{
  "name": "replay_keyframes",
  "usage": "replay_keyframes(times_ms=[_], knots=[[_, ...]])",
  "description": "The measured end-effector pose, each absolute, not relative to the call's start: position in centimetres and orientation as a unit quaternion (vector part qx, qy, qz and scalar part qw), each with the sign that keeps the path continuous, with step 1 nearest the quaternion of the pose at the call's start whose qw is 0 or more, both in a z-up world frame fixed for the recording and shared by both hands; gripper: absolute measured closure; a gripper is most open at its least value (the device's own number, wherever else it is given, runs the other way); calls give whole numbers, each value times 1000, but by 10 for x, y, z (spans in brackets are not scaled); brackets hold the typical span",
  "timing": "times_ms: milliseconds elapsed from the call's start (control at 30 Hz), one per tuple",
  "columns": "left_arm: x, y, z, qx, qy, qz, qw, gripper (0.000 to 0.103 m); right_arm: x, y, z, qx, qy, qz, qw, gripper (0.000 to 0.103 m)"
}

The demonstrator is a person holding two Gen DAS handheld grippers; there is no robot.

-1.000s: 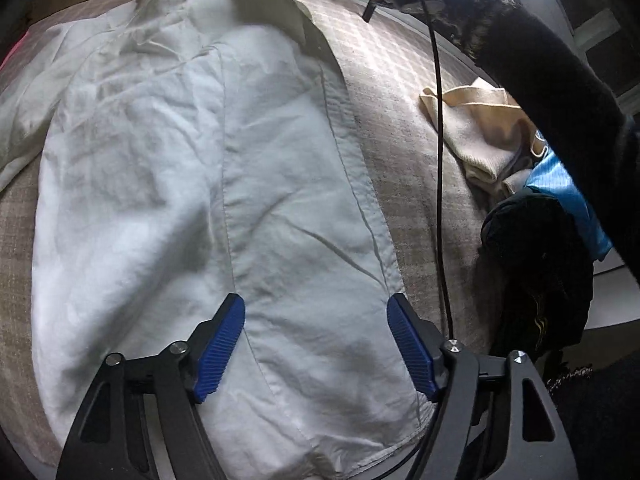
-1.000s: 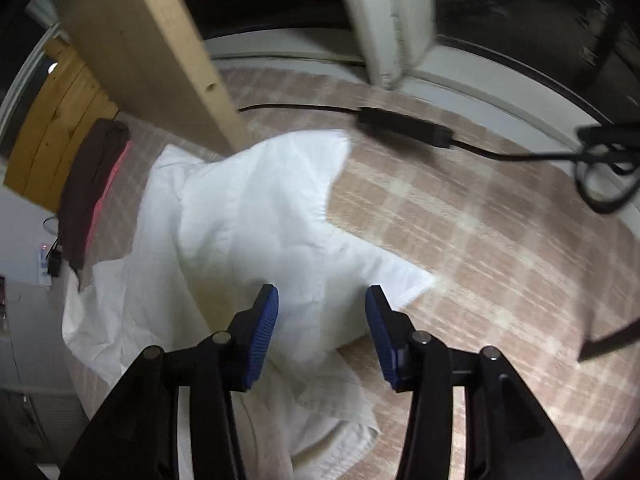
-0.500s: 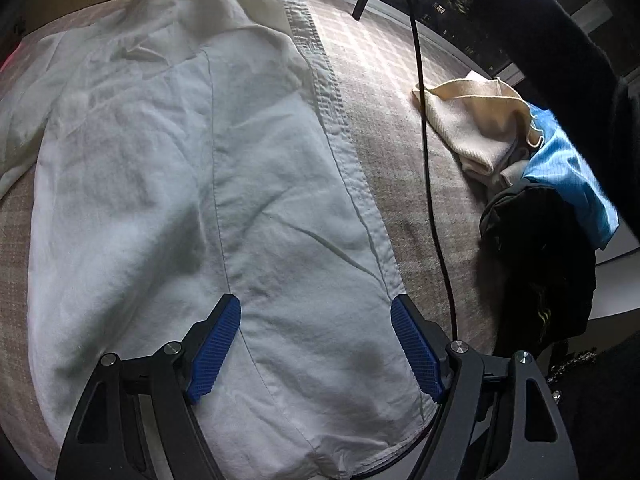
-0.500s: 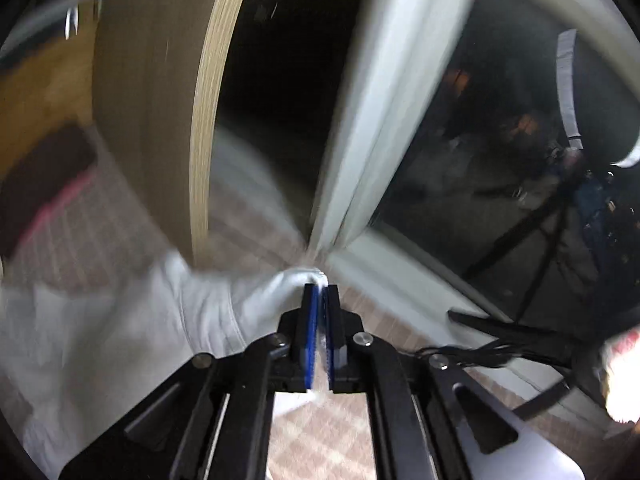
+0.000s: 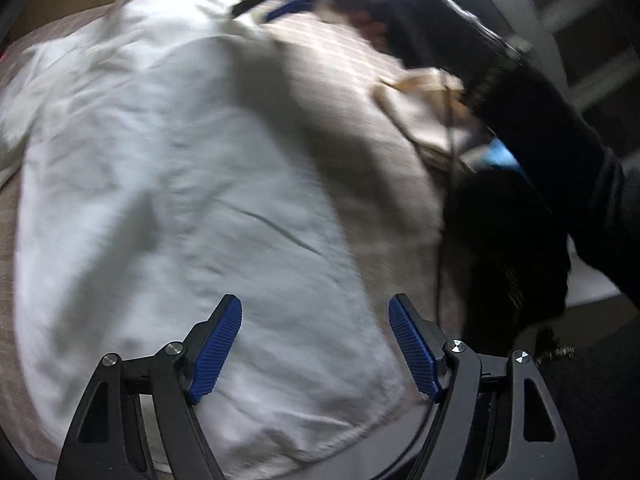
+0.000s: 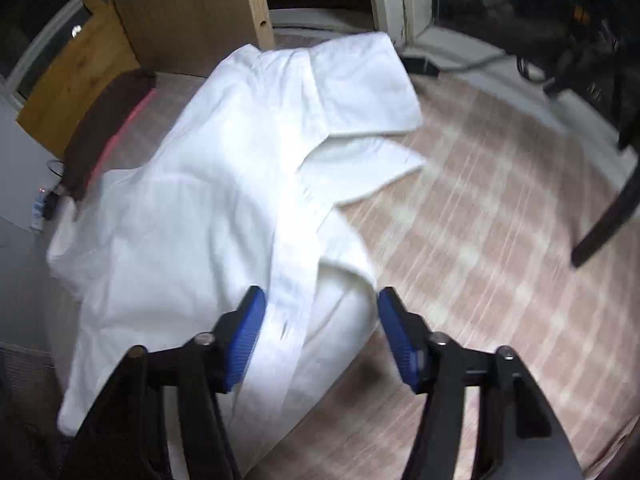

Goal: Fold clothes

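A white shirt [image 5: 180, 184] lies spread on the checked cover [image 5: 360, 92], front side up. In the right wrist view the shirt [image 6: 224, 184] shows its collar [image 6: 360, 92] flat at the far end. My left gripper [image 5: 316, 340] hangs open over the shirt near its hem, nothing between its pads. My right gripper [image 6: 320, 332] hovers over the button placket [image 6: 296, 280]; its jaws are opening, and the cloth lies below them without being pinched. A black sleeve [image 5: 540, 128] reaches across the top right of the left wrist view.
A beige garment [image 5: 424, 116], a blue one [image 5: 500, 156] and a black one [image 5: 500, 260] are piled right of the shirt. A wooden board [image 6: 192, 12] stands behind the collar, a dark brown pad [image 6: 108, 120] to its left. A black cable [image 6: 420, 66] and a chair leg [image 6: 608, 216] are on the right.
The right gripper was shut on the shirt's top edge, lifting it. It has now let go and drawn back over the placket, and the collar lies flat. The left gripper stayed open.
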State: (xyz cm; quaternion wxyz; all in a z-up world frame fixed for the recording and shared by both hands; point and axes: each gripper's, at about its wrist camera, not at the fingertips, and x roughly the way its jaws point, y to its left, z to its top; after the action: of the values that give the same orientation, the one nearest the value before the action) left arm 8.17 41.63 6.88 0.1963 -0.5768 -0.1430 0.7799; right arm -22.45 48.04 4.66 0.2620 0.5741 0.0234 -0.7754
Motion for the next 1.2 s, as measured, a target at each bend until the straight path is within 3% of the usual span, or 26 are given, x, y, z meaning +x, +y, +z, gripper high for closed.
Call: replay_keyframes(times_ms=[67, 200, 233, 333, 433, 500, 533, 600, 667, 700, 733, 767, 867, 900, 933, 967, 1200], knots=[[87, 433, 65, -580, -125, 777, 209, 29, -220, 483, 52, 572, 20, -774, 270, 91], [91, 466, 53, -582, -47, 783, 212, 33, -213, 484, 73, 552, 30, -788, 271, 99], [92, 468, 52, -577, -32, 787, 215, 60, -212, 484, 80, 548, 26, -791, 272, 100], [91, 461, 50, -571, -20, 793, 209, 103, -214, 484, 100, 535, 14, -800, 273, 100], [89, 435, 50, -574, -96, 785, 212, 103, -220, 477, 109, 526, 34, -809, 260, 93], [93, 427, 56, -565, -100, 793, 207, 103, -217, 478, 95, 550, 34, -794, 257, 41], [95, 423, 60, -560, -102, 796, 204, 103, -214, 481, 86, 556, 28, -792, 251, 38], [97, 419, 64, -557, -126, 795, 205, 102, -208, 487, 72, 566, 17, -788, 243, 38], [98, 422, 65, -564, -136, 789, 202, 82, -210, 486, 60, 576, 13, -782, 238, 38], [99, 427, 65, -568, -132, 788, 196, 58, -208, 484, 54, 580, 15, -778, 240, 38], [101, 433, 63, -568, -119, 789, 199, 45, -207, 482, 49, 585, 18, -774, 243, 39], [103, 439, 62, -568, -106, 791, 202, 44, -205, 479, 44, 589, 21, -769, 246, 43], [108, 455, 56, -559, -67, 800, 208, 52, -199, 473, 35, 591, 37, -766, 250, 81], [109, 458, 54, -551, -54, 806, 207, 68, -197, 472, 35, 590, 42, -767, 250, 85], [108, 454, 53, -556, -63, 802, 210, 102, -196, 471, 36, 586, 43, -770, 248, 89], [106, 451, 52, -561, -73, 797, 213, 102, -195, 471, 37, 583, 44, -773, 247, 97], [117, 394, 102, -513, -199, 802, 232, 102, -189, 479, 73, 556, 22, -794, 244, 97]])
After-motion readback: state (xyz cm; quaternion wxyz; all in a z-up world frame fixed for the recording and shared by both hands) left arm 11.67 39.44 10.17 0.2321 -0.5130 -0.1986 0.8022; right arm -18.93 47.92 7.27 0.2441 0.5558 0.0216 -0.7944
